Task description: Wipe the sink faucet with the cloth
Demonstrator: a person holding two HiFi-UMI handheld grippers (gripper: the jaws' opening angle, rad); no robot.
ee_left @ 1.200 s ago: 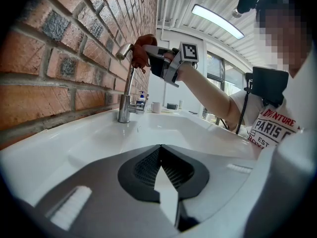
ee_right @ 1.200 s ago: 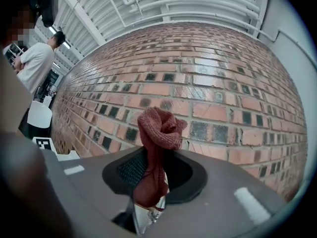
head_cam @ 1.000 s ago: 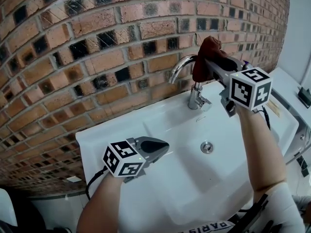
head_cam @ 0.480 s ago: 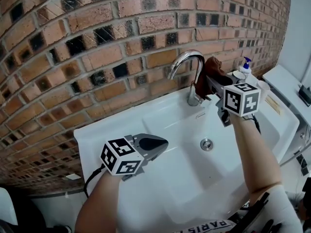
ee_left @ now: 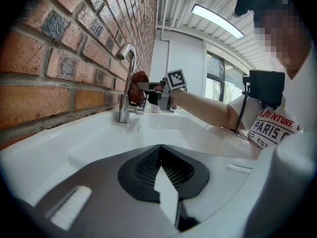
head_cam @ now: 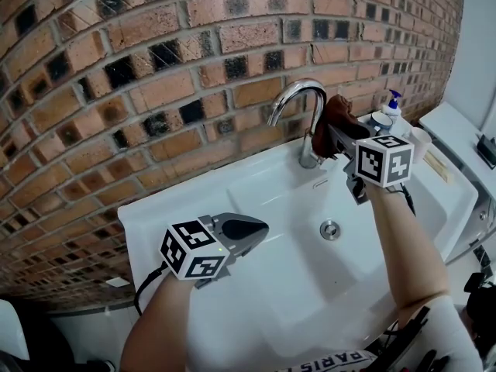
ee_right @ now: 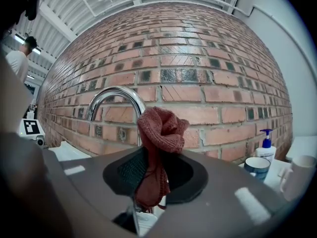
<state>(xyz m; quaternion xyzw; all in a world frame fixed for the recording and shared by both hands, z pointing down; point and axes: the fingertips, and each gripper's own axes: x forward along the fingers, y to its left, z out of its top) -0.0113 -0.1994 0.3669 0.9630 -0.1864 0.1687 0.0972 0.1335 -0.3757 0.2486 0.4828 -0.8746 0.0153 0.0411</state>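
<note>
A chrome gooseneck faucet (head_cam: 302, 108) stands at the back of the white sink (head_cam: 194, 200), against the brick wall. My right gripper (head_cam: 335, 134) is shut on a rust-red knitted cloth (head_cam: 332, 118), pressed against the faucet's upright pipe just right of it. In the right gripper view the cloth (ee_right: 157, 143) bunches out between the jaws, with the faucet's arch (ee_right: 115, 97) behind it. My left gripper (head_cam: 246, 233) hovers shut over the sink's front left part, holding nothing. From the left gripper view the faucet (ee_left: 126, 83) and cloth (ee_left: 138, 87) appear far ahead.
A soap pump bottle (head_cam: 392, 103), a blue-rimmed bowl (head_cam: 380, 121) and a white cup (head_cam: 419, 141) stand on the sink's right ledge. The drain (head_cam: 330, 230) lies in the basin's middle. A brick wall (head_cam: 155, 60) rises right behind the faucet.
The right gripper with the cloth came down from the top of the spout's arch to the pipe's right side, then held still. The left gripper has not moved.
</note>
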